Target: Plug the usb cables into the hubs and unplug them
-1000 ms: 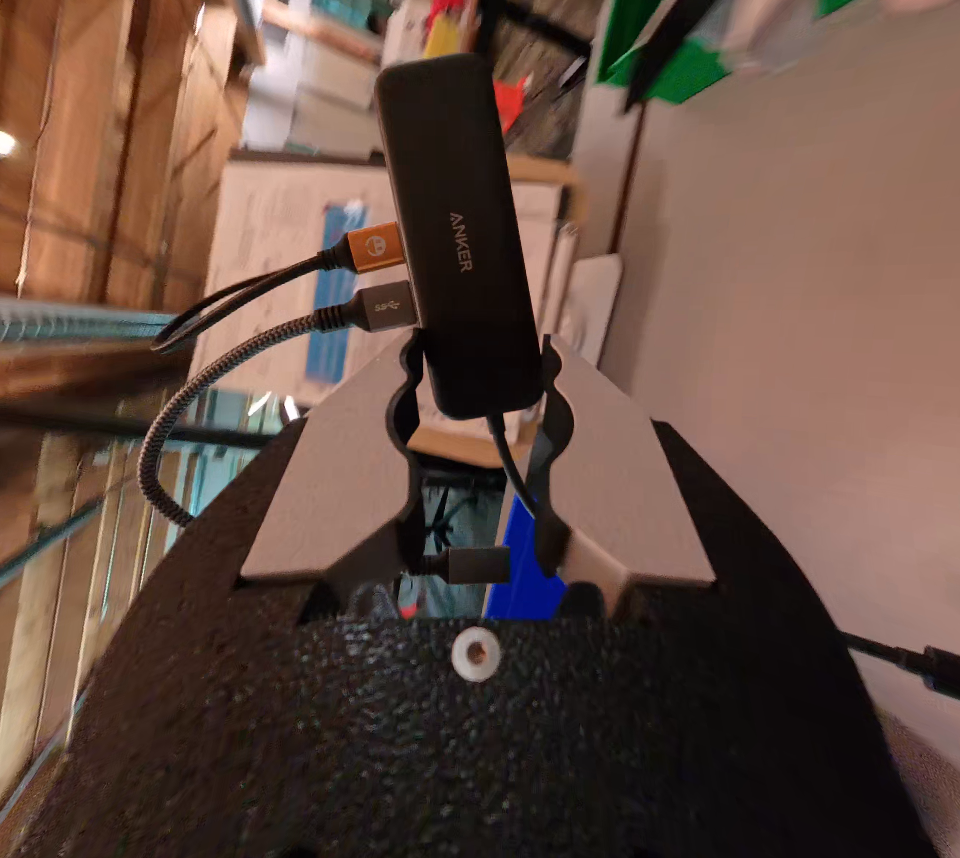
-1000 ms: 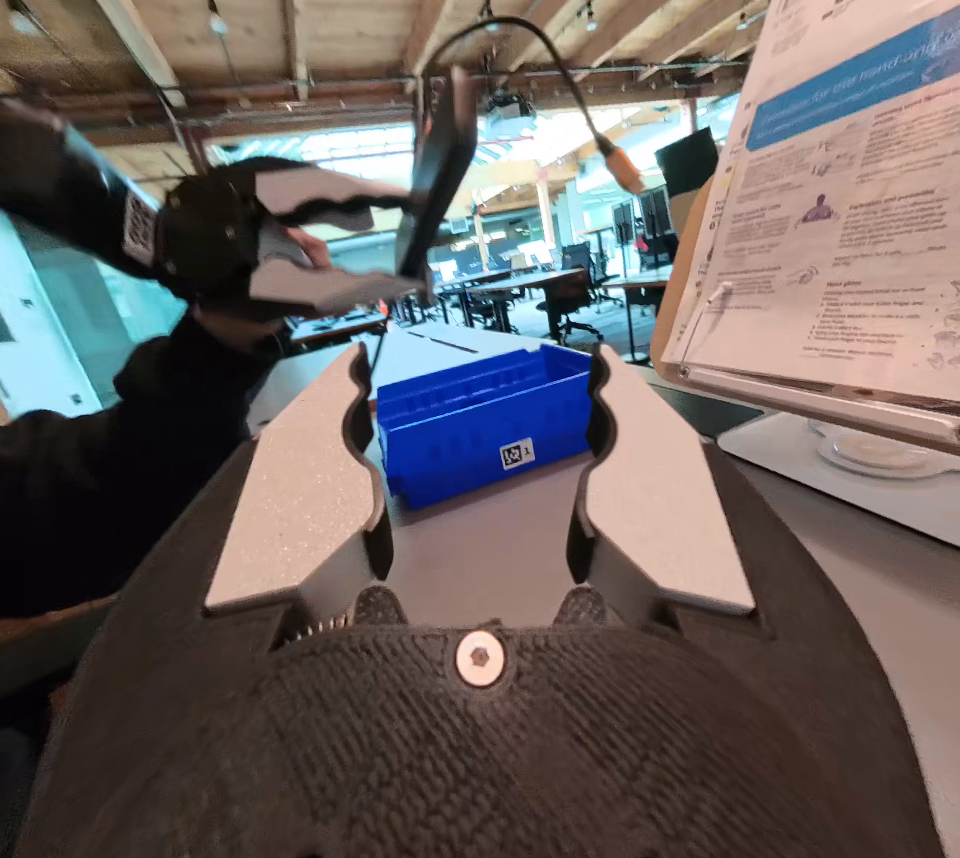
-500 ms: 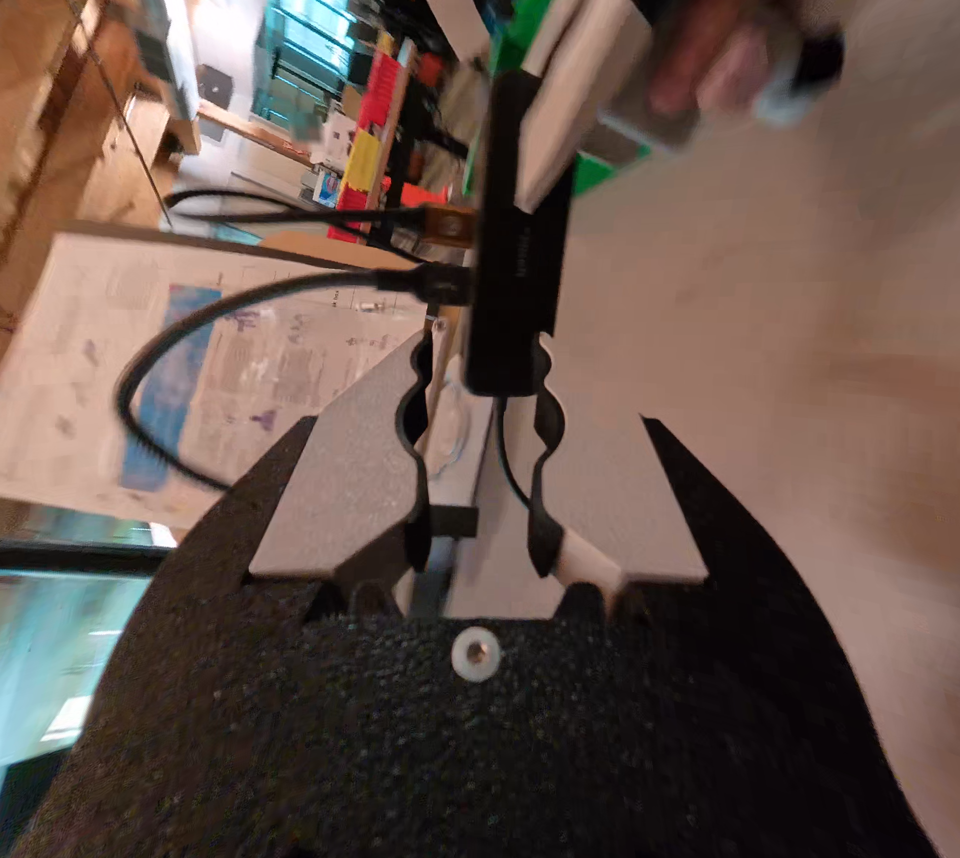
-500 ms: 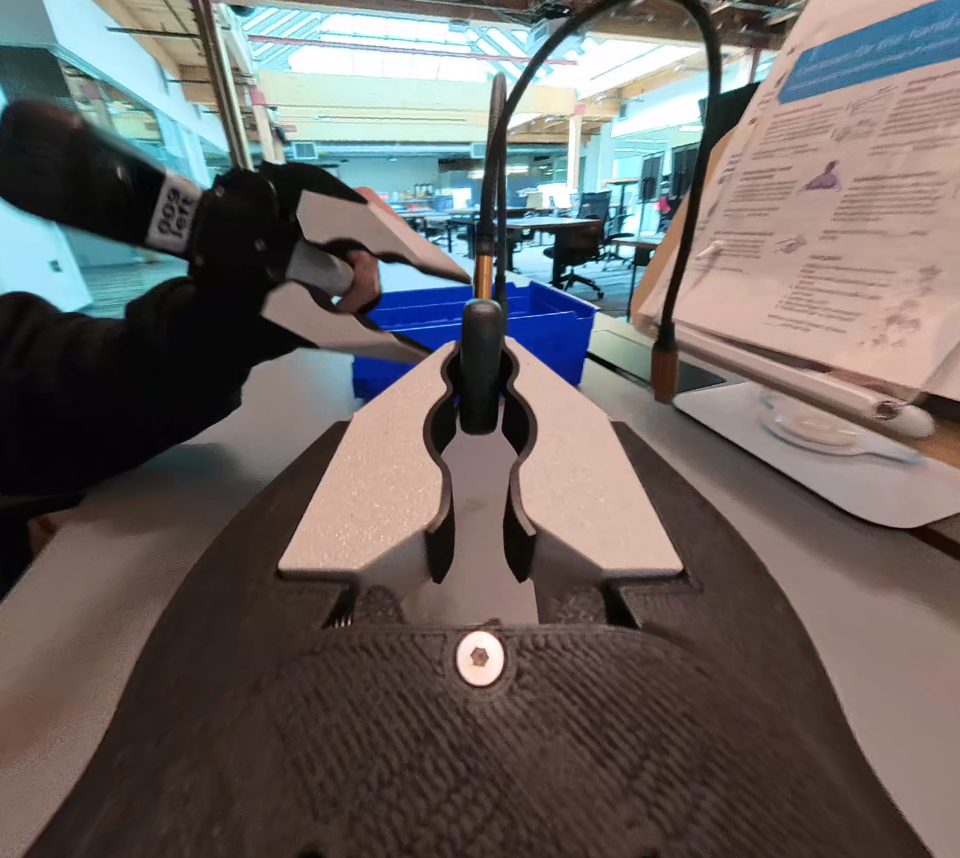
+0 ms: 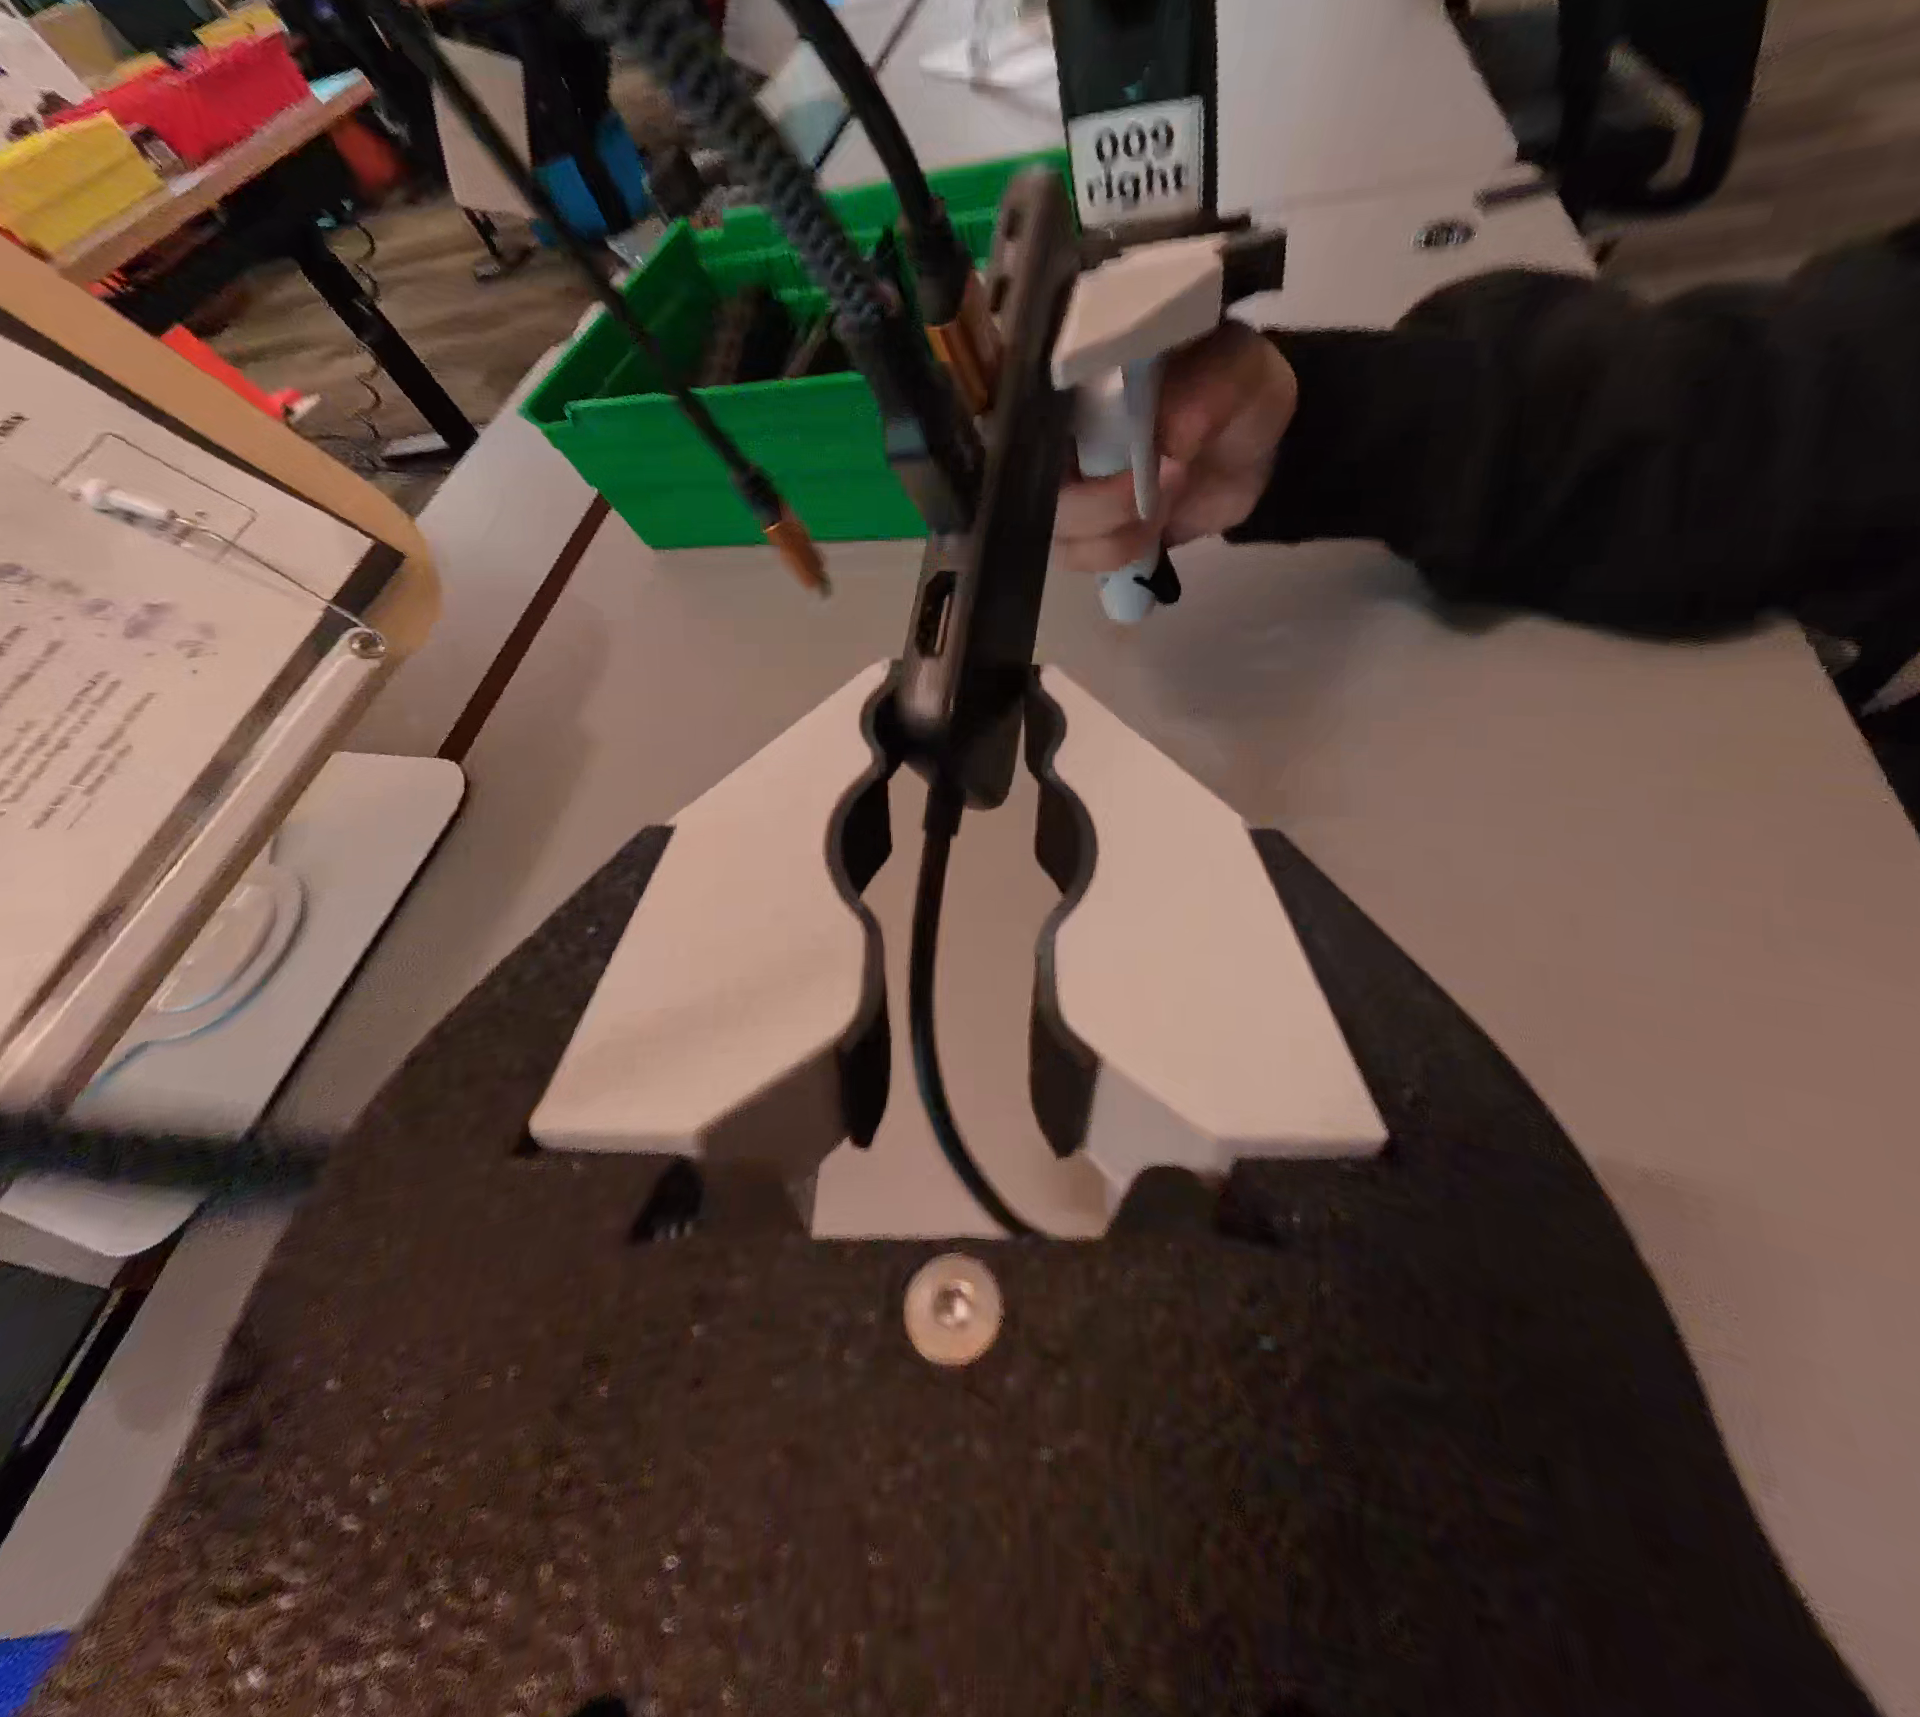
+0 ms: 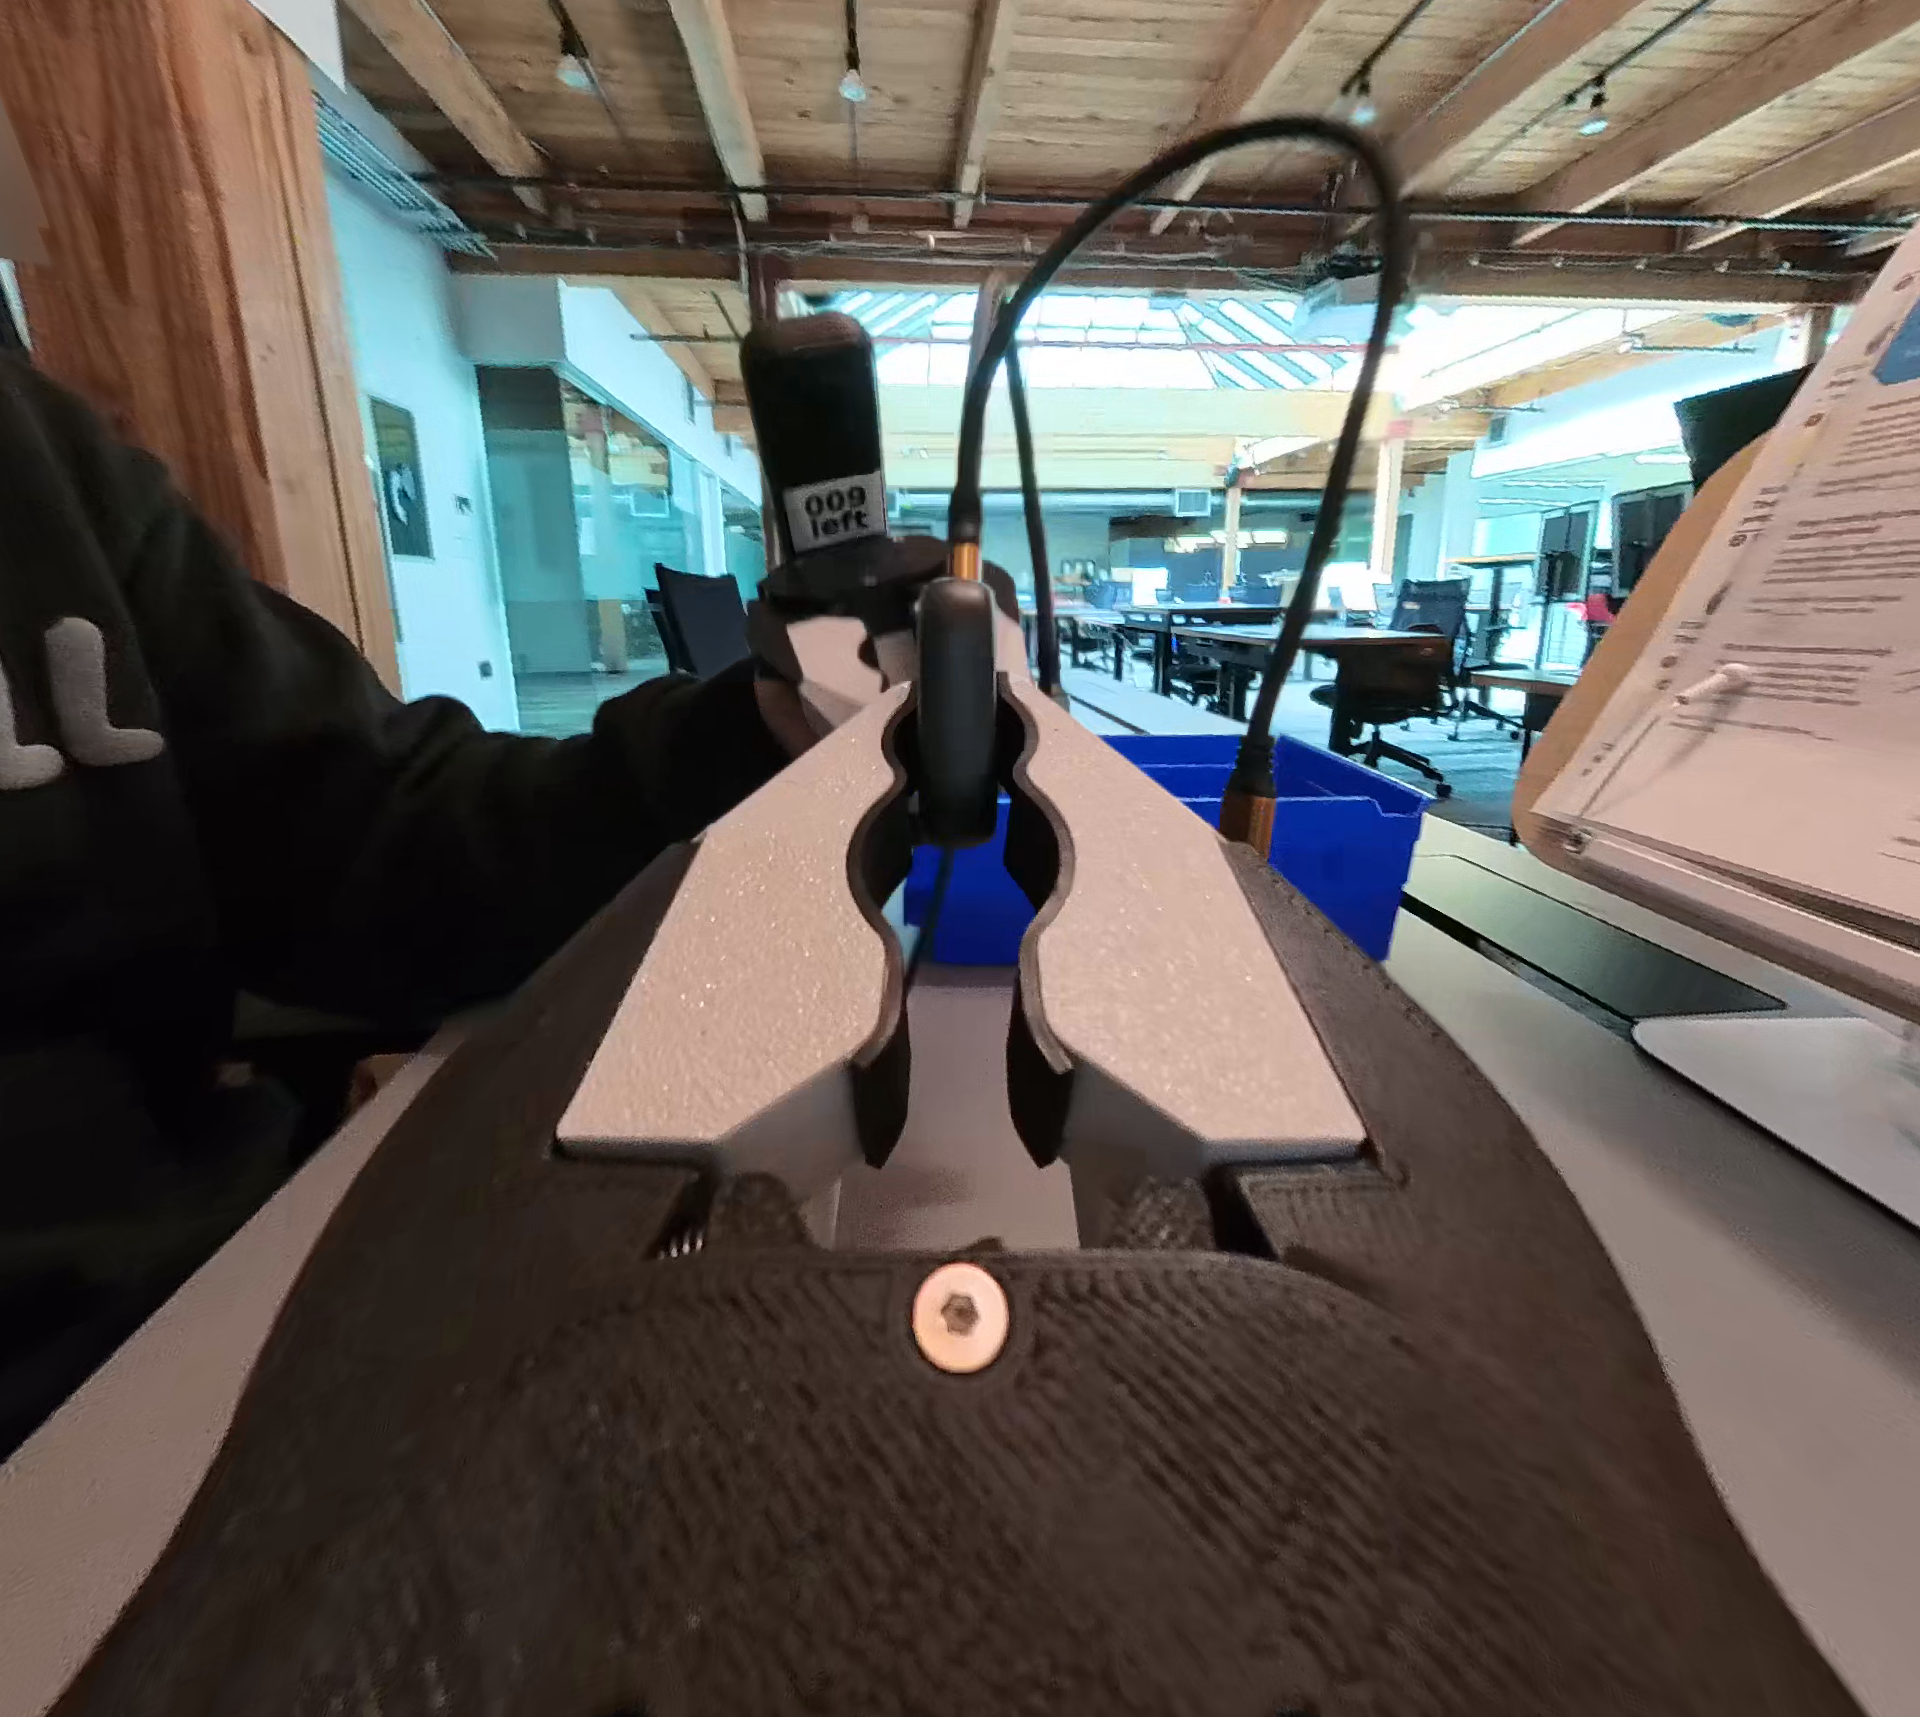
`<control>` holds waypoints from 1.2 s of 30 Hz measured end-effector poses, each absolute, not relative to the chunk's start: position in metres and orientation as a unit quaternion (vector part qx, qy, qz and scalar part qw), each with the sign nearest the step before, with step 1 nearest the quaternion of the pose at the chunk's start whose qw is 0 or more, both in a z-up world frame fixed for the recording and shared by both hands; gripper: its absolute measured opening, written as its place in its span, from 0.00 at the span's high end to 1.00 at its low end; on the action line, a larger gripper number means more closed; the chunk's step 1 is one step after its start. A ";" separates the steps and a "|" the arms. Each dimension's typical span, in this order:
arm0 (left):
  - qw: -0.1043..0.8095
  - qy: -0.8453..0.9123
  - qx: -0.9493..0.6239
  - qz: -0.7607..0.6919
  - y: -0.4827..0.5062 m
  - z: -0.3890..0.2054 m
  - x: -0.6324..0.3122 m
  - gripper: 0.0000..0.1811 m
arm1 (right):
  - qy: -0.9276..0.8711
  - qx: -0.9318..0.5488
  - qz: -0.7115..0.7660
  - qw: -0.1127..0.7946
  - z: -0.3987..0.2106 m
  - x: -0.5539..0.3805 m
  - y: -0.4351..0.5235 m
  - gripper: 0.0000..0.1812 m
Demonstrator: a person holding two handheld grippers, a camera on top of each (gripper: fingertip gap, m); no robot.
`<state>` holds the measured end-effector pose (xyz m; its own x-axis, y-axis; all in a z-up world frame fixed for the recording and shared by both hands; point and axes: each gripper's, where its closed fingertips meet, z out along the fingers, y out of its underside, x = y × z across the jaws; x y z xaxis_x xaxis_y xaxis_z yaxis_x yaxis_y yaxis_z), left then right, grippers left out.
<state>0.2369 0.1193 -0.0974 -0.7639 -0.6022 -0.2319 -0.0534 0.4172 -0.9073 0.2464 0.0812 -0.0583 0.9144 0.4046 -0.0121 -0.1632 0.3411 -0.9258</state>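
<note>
Both grippers are clamped on the same black hub [image 5: 992, 462], held upright mid-frame. Left gripper [image 5: 956, 711] pinches its bottom end, right gripper [image 6: 956, 732] squeezes the top. Two cables [image 5: 727, 109] arc off toward the upper left.

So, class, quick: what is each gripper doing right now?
Left gripper: shut on the hub.
Right gripper: shut on the same hub's other end.

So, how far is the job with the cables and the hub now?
Plugging looks done: the orange plug and the braided cable both appear seated in the hub. In hand: the left tool and the right tool each clamp one end of the hub. Left: unplugging both; neither cable is out yet.
</note>
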 end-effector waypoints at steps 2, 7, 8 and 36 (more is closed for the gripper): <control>0.265 0.800 -0.208 -0.496 0.118 -0.099 0.236 0.91 | -0.108 -0.546 0.182 0.811 -0.059 0.247 0.081 0.94; 0.390 0.797 -0.185 -0.422 0.138 -0.092 0.251 0.95 | 0.012 -0.566 0.216 0.796 -0.068 0.276 0.091 0.74; 0.430 0.794 -0.171 -0.394 0.143 -0.088 0.254 0.95 | 0.032 -0.562 0.242 0.790 -0.068 0.280 0.091 0.68; 0.613 0.757 0.016 -0.226 0.136 -0.066 0.255 0.91 | -0.003 -0.535 0.275 0.799 -0.053 0.268 0.083 0.75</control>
<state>0.2547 0.1356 -0.0664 -0.2489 -0.2520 -0.9352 0.3008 0.8977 -0.3220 0.2678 0.0830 -0.0529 0.8490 0.4425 -0.2888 -0.4353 0.2757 -0.8570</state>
